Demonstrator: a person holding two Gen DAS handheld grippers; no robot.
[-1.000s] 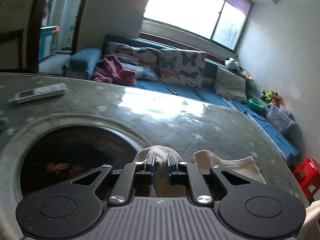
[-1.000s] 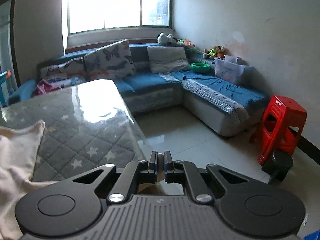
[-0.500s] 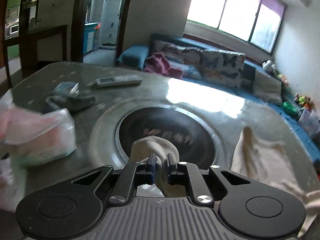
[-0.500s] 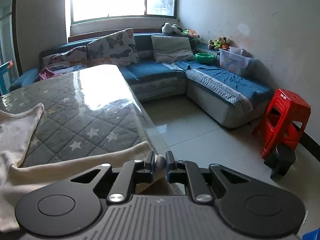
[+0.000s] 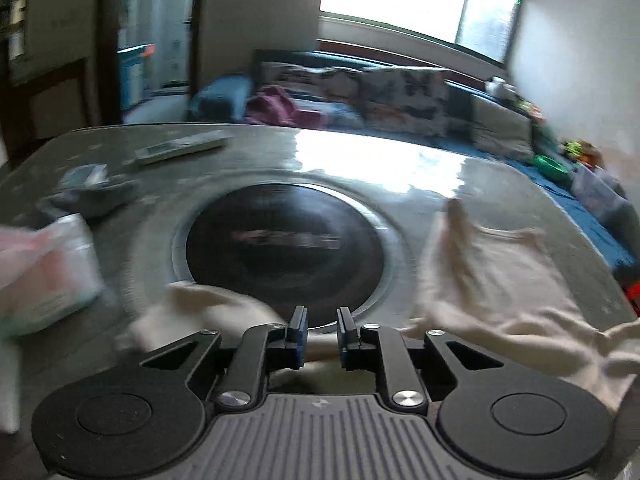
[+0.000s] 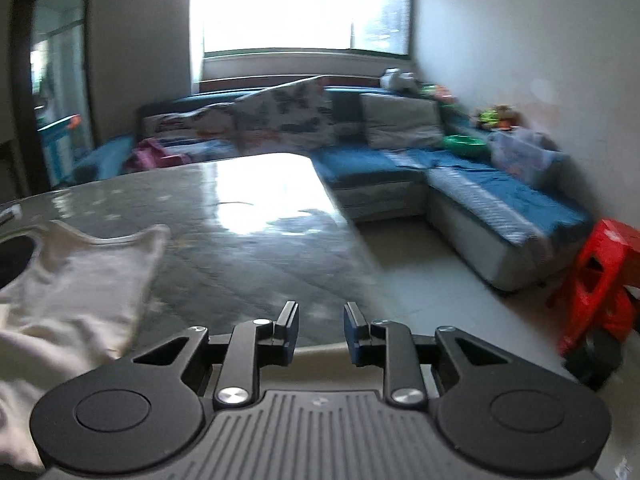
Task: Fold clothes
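A cream garment [image 5: 492,280] lies spread on the grey star-patterned table [image 5: 360,160]; one end [image 5: 208,304] rests just left of my left gripper [image 5: 322,328]. That gripper's jaws are opening, with nothing between the blue pads. In the right wrist view the same garment [image 6: 76,280] lies at the left on the table [image 6: 248,248]. My right gripper [image 6: 320,332] hovers over the table's near right edge. Its jaws are opening too, and the gap between them is bare.
A dark round inset [image 5: 284,244] sits in the table's middle. A remote [image 5: 180,148], small items [image 5: 88,188] and a plastic bag [image 5: 44,272] lie at the left. A blue sofa [image 6: 460,176] runs along the walls; a red stool [image 6: 600,280] stands at the right.
Both grippers have let go of the cream cloth they were pinching and their jaws have parted. The left view swung left and back, the right view swung left over the table.
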